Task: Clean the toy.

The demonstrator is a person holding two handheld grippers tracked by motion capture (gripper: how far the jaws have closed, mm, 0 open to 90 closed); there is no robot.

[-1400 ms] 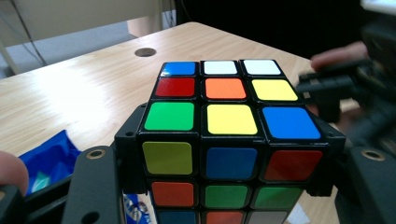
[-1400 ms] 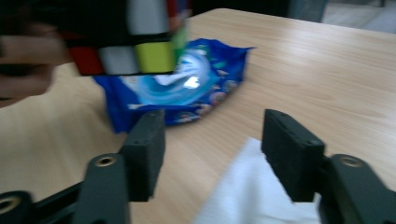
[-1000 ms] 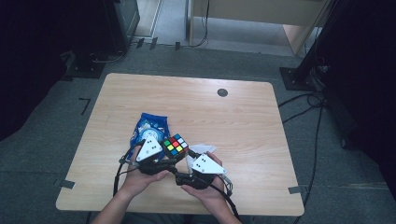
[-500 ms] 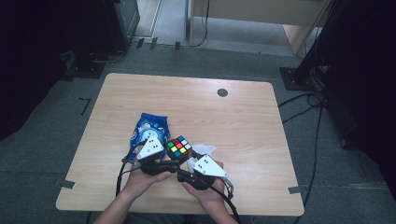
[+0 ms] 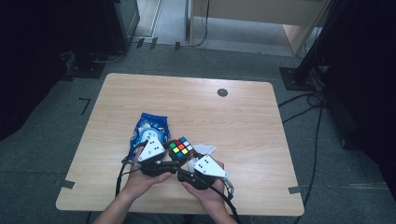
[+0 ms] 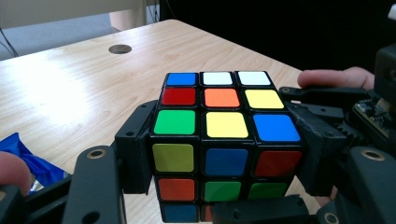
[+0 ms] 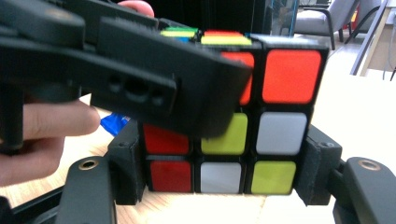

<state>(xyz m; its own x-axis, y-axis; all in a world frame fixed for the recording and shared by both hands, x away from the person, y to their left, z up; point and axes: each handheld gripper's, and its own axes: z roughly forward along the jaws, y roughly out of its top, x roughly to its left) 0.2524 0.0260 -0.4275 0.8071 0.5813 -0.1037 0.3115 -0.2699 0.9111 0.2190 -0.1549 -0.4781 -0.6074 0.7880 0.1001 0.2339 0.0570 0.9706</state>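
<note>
A person sits at a wooden table [image 5: 243,121] with a hand-held two-jaw gripper in each hand, both brought together near the table's near edge around a scrambled puzzle cube [image 5: 181,148]. Seen from the high view, the left gripper [image 5: 164,163] and the right gripper [image 5: 186,169] meet at the cube, which sits between them just above the tabletop. In the left gripper view the cube [image 6: 219,140] is framed by two black jaws, one pressed against each side of the upper rows, so the jaws stand fairly wide and are clamped on the cube. In the right gripper view the cube [image 7: 233,130] rests between that gripper's own jaws too, their pads against the bottom row on either side; these jaws closed somewhat over the last moment and now appear to grip it, while the other gripper's black jaw crosses the upper left of the picture. A crumpled blue snack bag [image 5: 152,128] lies on the table just beyond the left hand, and a small white scrap [image 5: 204,149] lies beside the cube. The cube's faces show mixed colours, so the work looks far from finished: both grips appear set for turning a layer, and solving still lies ahead.
</note>
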